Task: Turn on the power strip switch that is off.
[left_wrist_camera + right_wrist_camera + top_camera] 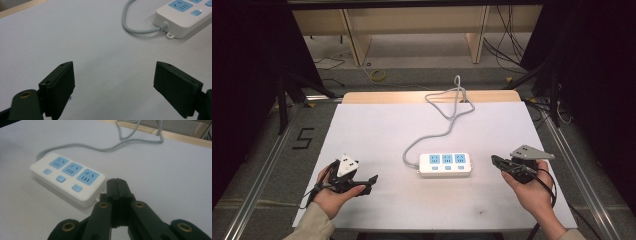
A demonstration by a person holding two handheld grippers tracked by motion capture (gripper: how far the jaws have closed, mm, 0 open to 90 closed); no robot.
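On the white table sheet, near its middle, lies the power strip — white, with three blue sockets and three blue switches. Its grey cord loops away toward the far edge. Just to its right, the right gripper points at it, jaws pressed together on nothing. Well to the left, the left gripper sits with jaws spread wide — empty.
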